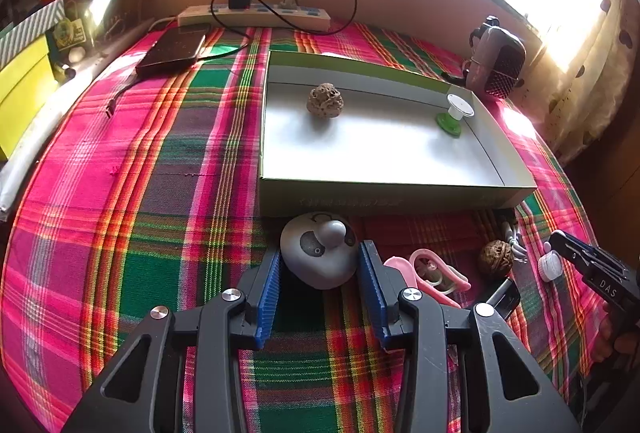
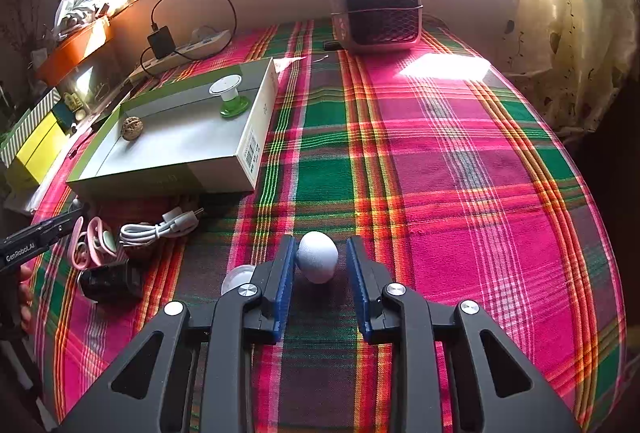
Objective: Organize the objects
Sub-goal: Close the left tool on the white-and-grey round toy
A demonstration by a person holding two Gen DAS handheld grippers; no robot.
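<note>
Left hand-held gripper (image 1: pixel 320 265) stands wide, its blue pads flanking a grey rounded toy (image 1: pixel 318 251) on the plaid-covered counter (image 1: pixel 160 193), just before the open box (image 1: pixel 392 189). Right hand-held gripper (image 2: pixel 322 261) stands narrower around a white egg (image 2: pixel 318 256); only the left pad touches it.

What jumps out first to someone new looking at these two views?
The bright pink, green and orange plaid tablecloth fills both views. On it lies a shallow open cardboard box holding a wrinkled brown walnut and a green-and-white spool-shaped cap. Nearest the lenses, the left gripper straddles a grey rounded panda-faced toy, and the right gripper straddles a white textured egg.
</note>
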